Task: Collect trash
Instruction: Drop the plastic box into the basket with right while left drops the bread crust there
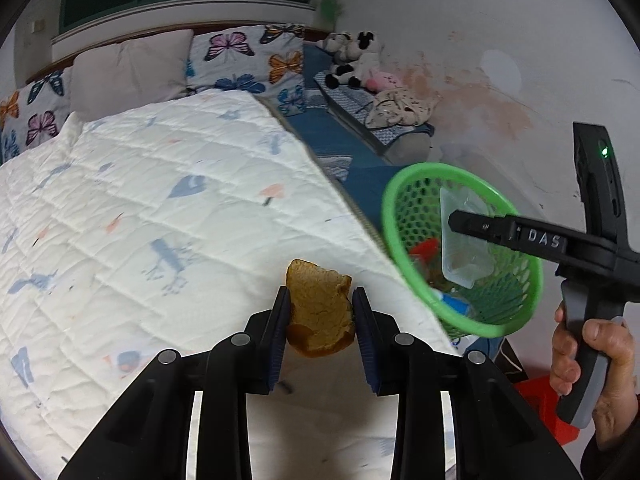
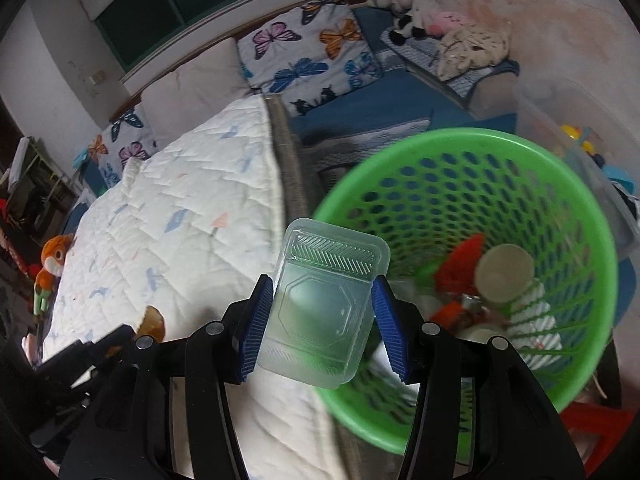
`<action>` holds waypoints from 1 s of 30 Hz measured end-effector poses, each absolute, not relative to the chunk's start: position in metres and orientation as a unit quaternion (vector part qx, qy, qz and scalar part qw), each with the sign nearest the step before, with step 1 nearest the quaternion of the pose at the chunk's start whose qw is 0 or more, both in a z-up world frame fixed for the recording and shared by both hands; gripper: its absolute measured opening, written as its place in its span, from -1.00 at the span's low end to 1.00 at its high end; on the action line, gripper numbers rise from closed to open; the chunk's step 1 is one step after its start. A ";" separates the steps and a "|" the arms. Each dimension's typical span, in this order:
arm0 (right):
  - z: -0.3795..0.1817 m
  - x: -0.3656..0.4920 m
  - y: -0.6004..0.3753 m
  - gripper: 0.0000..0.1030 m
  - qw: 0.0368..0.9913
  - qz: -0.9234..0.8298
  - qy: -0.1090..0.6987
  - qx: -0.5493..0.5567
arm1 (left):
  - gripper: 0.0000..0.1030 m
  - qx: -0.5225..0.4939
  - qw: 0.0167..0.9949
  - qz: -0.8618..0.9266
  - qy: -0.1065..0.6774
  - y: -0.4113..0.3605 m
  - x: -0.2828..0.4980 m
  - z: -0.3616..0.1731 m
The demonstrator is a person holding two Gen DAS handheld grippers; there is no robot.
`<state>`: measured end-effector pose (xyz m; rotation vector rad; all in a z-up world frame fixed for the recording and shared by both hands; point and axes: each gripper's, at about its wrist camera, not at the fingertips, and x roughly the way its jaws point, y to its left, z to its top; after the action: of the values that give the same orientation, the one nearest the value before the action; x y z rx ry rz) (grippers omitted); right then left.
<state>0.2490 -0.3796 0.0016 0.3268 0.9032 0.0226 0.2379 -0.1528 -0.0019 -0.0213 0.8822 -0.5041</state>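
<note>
From my left wrist view, the bread piece (image 1: 320, 308) sits at six o'clock over the quilt (image 1: 160, 220); the basket (image 1: 460, 252) hangs off the bed's edge at three o'clock, the plastic tray (image 1: 466, 240) at its mouth.

White quilt (image 1: 160, 208) over bed; butterfly pillows (image 1: 248, 60) at headboard; cow plush (image 1: 352, 56) beside wall; orange plush (image 2: 50, 268)

A green basket (image 2: 472, 264) gapes at two o'clock, its mouth partly blocked by a clear plastic tray (image 2: 324, 312) and its bottom crowded with trash. The white quilt (image 1: 160, 216) spreads bare from nine to twelve o'clock, pillows (image 1: 132, 72) banked beyond.
</note>
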 end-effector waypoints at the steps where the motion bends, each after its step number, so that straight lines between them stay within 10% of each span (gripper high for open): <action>1: 0.001 0.247 -0.385 0.01 0.887 0.005 0.435 0.157 | -0.39 -0.008 0.873 -0.245 0.421 -0.158 0.238 0.000; 30: 0.001 0.177 -0.481 0.18 0.897 -0.060 0.405 0.166 | -0.39 -0.004 0.837 -0.313 0.449 -0.280 0.250 -0.006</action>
<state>0.1775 -0.4809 0.0006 0.3431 0.8380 -0.1233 0.2498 -0.2804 -0.0062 -0.0085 0.9501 -0.6632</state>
